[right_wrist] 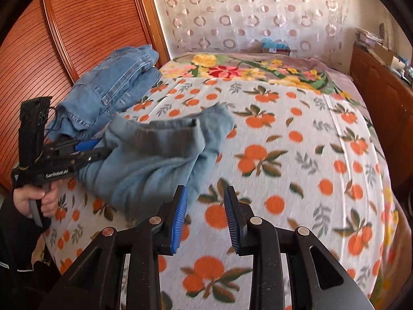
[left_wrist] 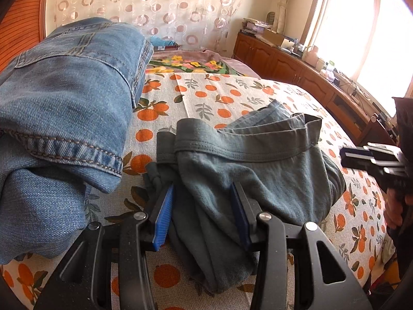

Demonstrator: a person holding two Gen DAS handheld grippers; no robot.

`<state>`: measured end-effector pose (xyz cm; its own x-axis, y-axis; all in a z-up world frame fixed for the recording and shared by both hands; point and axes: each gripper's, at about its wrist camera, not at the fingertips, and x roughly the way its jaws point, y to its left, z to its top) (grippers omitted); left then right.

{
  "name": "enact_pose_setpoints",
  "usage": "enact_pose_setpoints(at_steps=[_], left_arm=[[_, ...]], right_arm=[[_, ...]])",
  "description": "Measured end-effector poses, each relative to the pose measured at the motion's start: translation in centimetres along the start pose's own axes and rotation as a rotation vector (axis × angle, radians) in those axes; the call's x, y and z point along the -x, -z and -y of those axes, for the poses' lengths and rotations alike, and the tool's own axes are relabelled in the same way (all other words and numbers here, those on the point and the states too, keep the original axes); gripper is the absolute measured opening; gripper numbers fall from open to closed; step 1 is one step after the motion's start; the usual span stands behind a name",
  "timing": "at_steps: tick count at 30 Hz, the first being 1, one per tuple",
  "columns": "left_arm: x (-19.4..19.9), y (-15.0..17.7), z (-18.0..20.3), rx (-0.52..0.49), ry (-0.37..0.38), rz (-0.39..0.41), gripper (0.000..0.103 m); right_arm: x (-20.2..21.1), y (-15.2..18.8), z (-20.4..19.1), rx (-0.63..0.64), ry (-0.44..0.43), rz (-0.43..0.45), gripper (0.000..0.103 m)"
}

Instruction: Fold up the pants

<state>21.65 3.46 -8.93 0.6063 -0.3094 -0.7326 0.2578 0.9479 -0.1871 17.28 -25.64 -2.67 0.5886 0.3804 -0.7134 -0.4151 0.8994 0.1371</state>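
Grey-green pants (left_wrist: 258,170) lie bunched on the orange-print bed cover (left_wrist: 206,98); the same pants show in the right wrist view (right_wrist: 155,160). My left gripper (left_wrist: 204,204) has its jaws wide apart with pants cloth lying between the blue pads, not pinched; it also shows from the side in the right wrist view (right_wrist: 85,152). My right gripper (right_wrist: 205,211) is open and empty above the bed cover (right_wrist: 296,155), just right of the pants. It appears at the right edge of the left wrist view (left_wrist: 346,155).
Folded blue jeans (left_wrist: 64,108) are stacked on the left of the bed, also seen in the right wrist view (right_wrist: 116,87). A flowered blanket (right_wrist: 245,69) lies at the head. A wooden cabinet (left_wrist: 309,75) runs along the right side, a wooden wardrobe (right_wrist: 77,38) on the left.
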Motion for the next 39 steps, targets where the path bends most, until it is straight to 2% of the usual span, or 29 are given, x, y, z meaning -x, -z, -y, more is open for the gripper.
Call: enact_pose_setpoints(at_steps=[7, 13, 16, 22, 29, 33, 35, 39], left_arm=[[-0.2, 0.0, 0.1, -0.004, -0.005, -0.002, 0.045], [-0.1, 0.0, 0.2, -0.007, -0.027, 0.007, 0.045], [0.6, 0.3, 0.6, -0.020, -0.054, 0.020, 0.045], [3.1, 1.5, 0.8, -0.015, -0.036, 0.026, 0.045], [3.2, 3.3, 0.4, -0.010, -0.061, -0.020, 0.045], [3.3, 4.0, 0.6, -0.008, -0.043, -0.020, 0.045], [3.4, 4.2, 1.1, -0.021, -0.009, -0.013, 0.042], [2.9, 4.5, 1.2, -0.030, 0.009, -0.017, 0.023]], right_arm=[[-0.2, 0.8, -1.2, 0.002, -0.061, -0.009, 0.031], [-1.7, 1.4, -1.3, 0.008, -0.072, -0.051, 0.031], [-2.1, 1.6, -0.8, -0.007, -0.075, -0.071, 0.031], [-2.2, 2.1, -0.5, -0.024, -0.085, -0.064, 0.031], [-1.8, 2.9, -1.0, -0.013, -0.077, -0.044, 0.010], [-1.1, 3.1, -0.7, -0.036, -0.084, -0.017, 0.008], [-0.8, 3.3, -0.7, -0.039, -0.079, -0.006, 0.008], [-0.4, 3.5, -1.0, -0.042, -0.070, 0.010, 0.007]])
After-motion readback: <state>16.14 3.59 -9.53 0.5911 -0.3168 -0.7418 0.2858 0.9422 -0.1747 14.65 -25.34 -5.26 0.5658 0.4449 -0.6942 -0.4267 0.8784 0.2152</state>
